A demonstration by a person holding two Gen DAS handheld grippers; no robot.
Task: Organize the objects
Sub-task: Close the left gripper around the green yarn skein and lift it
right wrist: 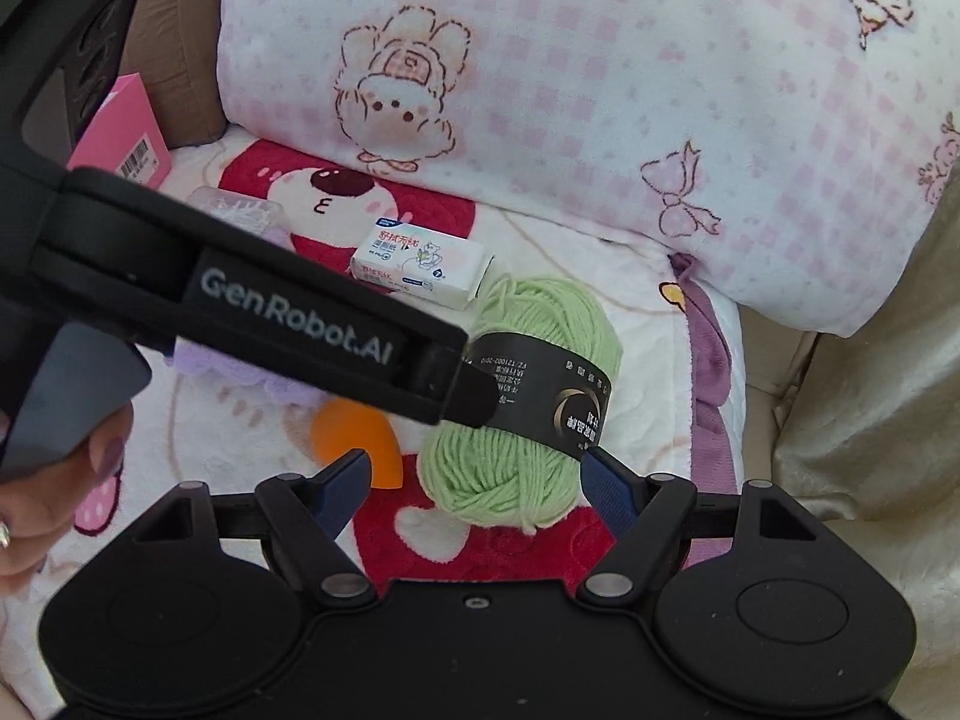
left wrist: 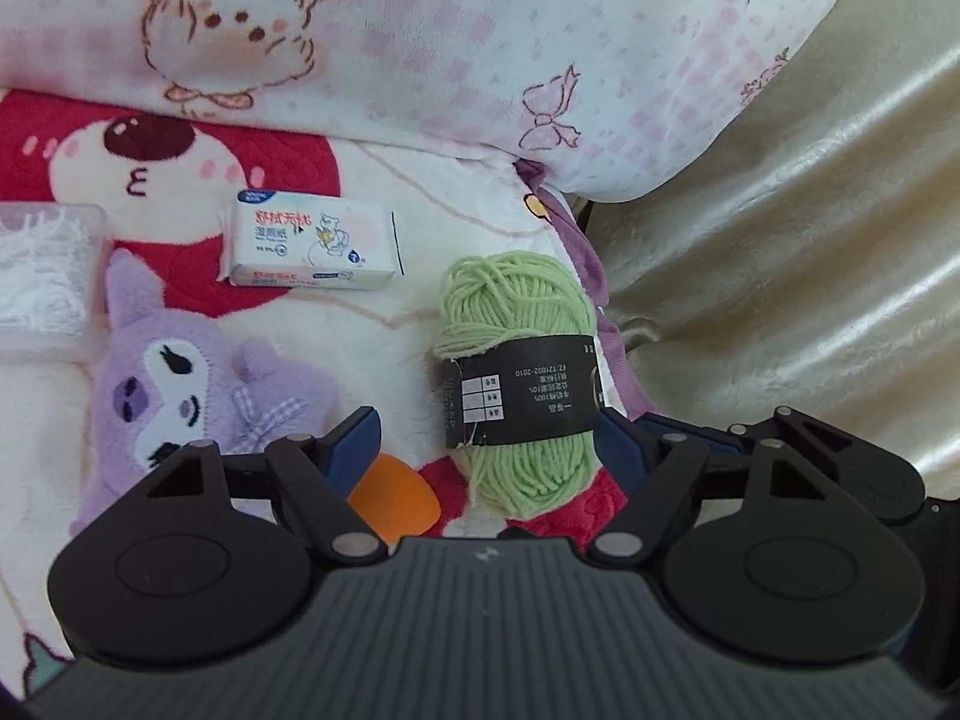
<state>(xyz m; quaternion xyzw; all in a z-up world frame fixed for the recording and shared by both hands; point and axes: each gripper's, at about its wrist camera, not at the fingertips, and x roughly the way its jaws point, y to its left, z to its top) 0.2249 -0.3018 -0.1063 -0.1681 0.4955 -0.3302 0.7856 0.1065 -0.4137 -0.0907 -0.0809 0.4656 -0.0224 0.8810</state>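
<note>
A fuzzy green yarn skein (left wrist: 516,384) with a glossy black paper band lies on the plush cartoon blanket (left wrist: 336,324), lower centre in both views. The left gripper (left wrist: 489,450) and the right gripper (right wrist: 474,489) both straddle it, jaws spread, pads not pressing. A soft purple plush toy (left wrist: 174,384) lies at left.

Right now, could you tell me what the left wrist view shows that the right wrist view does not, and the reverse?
Only the left wrist view shows the purple plush toy's face; in the right wrist view it is mostly hidden. Only the right wrist view shows the pink box with a barcode, a hand at the left edge, and the left gripper from outside, reaching to the yarn's black band. Both show the green yarn ball, the wipes pack, the orange sponge, the clear box and the printed pillow.
</note>
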